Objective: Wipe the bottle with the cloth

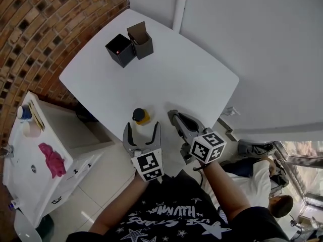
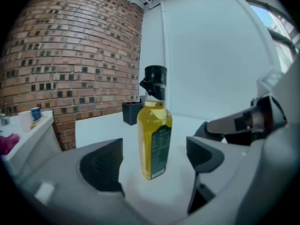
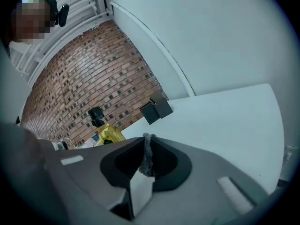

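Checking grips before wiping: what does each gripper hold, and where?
Left gripper: nothing; bottle stands free between its open jaws. Right gripper pinches a sliver of grey cloth.

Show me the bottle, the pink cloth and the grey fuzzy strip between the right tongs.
bottle (image 2: 154,139): left gripper view, yellow body.
pink cloth (image 1: 52,159): head view, its middle.
grey fuzzy strip (image 3: 148,153): right gripper view, pinched edge.

Black T-shirt (image 1: 171,221), white star print; grey left hand-held gripper (image 1: 143,127), right hand-held gripper (image 1: 173,116)
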